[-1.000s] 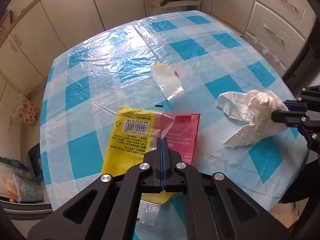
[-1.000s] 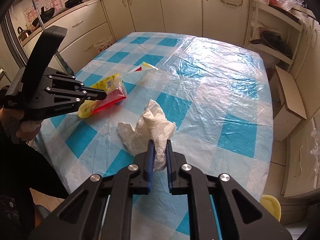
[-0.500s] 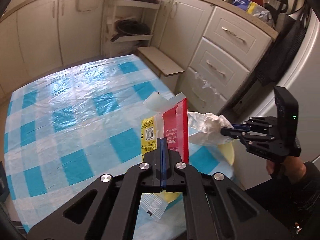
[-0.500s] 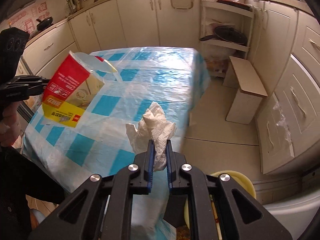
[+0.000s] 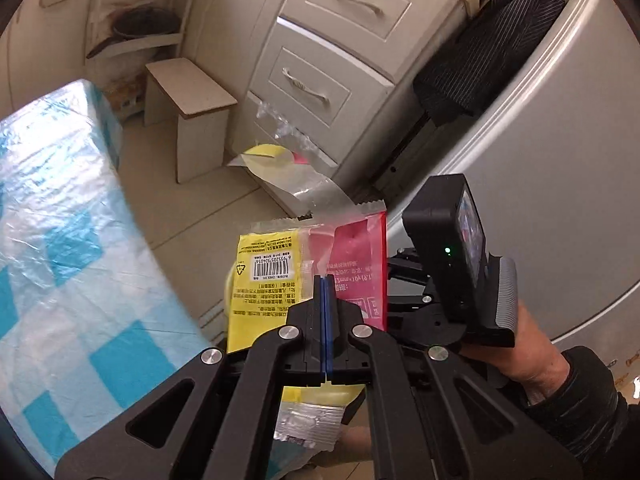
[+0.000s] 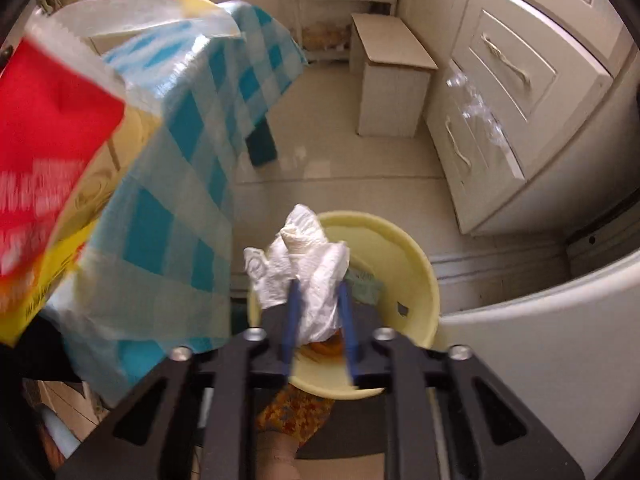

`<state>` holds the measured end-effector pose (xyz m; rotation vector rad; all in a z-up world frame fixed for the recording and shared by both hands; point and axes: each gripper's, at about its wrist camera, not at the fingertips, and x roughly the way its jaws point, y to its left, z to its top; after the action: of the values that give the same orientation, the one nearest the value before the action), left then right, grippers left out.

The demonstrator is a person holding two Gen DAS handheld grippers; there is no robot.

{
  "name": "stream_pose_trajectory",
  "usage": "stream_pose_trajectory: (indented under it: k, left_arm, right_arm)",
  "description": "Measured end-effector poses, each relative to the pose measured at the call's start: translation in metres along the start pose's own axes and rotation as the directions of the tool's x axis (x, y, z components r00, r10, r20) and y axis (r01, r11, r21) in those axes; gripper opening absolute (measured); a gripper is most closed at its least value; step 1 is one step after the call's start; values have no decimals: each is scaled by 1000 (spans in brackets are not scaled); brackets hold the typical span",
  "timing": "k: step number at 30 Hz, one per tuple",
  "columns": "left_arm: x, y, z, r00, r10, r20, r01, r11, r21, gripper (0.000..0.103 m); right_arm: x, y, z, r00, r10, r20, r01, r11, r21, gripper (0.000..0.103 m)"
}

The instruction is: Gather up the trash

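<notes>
The crumpled white tissue (image 6: pixel 308 268) sits between your right tool's (image 6: pixel 318 304) blue fingers, directly above a yellow bin (image 6: pixel 416 280) on the floor; those jaws have just been opening and now stand apart. Your left tool (image 5: pixel 325 292) is clamped tight on yellow and red snack wrappers (image 5: pixel 280 264), held in the air beside the checked worktop (image 5: pixel 60 240).

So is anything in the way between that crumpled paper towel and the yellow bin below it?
Nothing visible. The paper towel sits between the right tool's just-opened jaws, directly over the yellow bin's open mouth. The tablecloth edge hangs off to one side, clear of the drop.
</notes>
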<state>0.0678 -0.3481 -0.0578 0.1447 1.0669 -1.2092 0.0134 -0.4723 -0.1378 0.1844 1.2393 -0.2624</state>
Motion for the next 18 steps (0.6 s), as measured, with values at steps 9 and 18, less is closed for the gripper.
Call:
stream_pose_trajectory:
  k: [9, 18]
  left_arm:
    - [83, -22, -14, 997, 31, -69, -40, 992, -123, 0]
    - [162, -13, -21, 962, 186, -199, -223, 957, -186, 1]
  right_arm:
    - [-49, -57, -1, 975, -168, 148, 139, 972, 188, 61]
    - [-94, -71, 6, 931, -118, 347, 31, 969, 246, 72]
